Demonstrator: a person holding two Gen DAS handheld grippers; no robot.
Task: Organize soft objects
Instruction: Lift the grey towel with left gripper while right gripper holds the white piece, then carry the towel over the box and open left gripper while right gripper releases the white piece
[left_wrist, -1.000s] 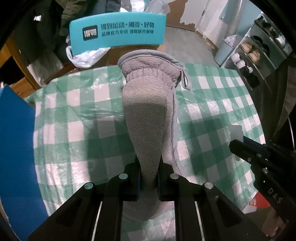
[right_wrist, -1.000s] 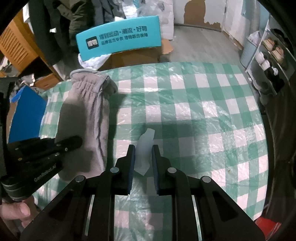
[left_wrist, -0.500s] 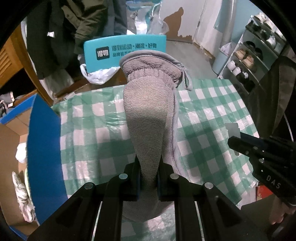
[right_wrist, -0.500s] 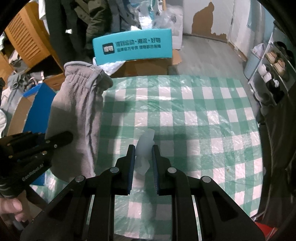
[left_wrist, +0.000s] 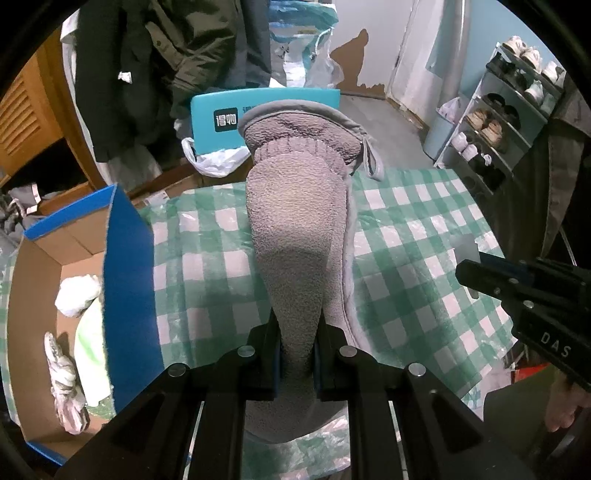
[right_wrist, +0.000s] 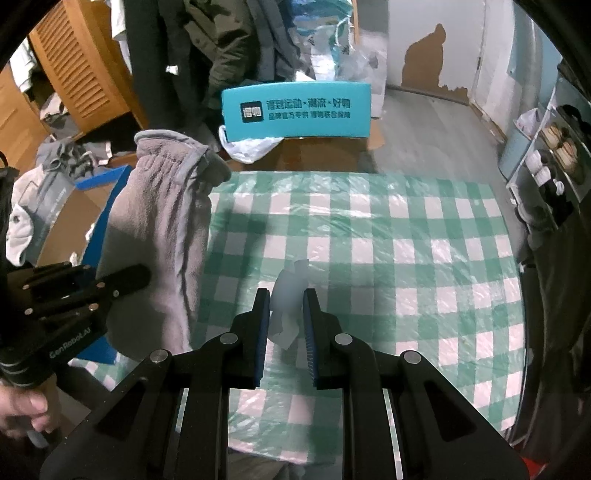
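My left gripper (left_wrist: 297, 334) is shut on a grey fleece glove (left_wrist: 299, 229) and holds it up above the green checked tablecloth (left_wrist: 406, 258); the glove's cuff points away from me. The same glove (right_wrist: 162, 229) hangs at the left of the right wrist view, over the table's left edge. My right gripper (right_wrist: 285, 302) is shut on a small white crumpled piece of plastic (right_wrist: 290, 291), held above the cloth (right_wrist: 406, 258). The right gripper (left_wrist: 480, 277) also shows at the right of the left wrist view.
An open cardboard box with blue flaps (left_wrist: 122, 280) stands left of the table and holds white and pale green soft items (left_wrist: 79, 332). A teal box (right_wrist: 295, 110) and plastic bag lie beyond the table. Shoe shelves (left_wrist: 509, 110) stand at the right.
Both grippers have risen and pulled back, so more of the room shows. The glove has been carried left toward the box. Both grips are unchanged.
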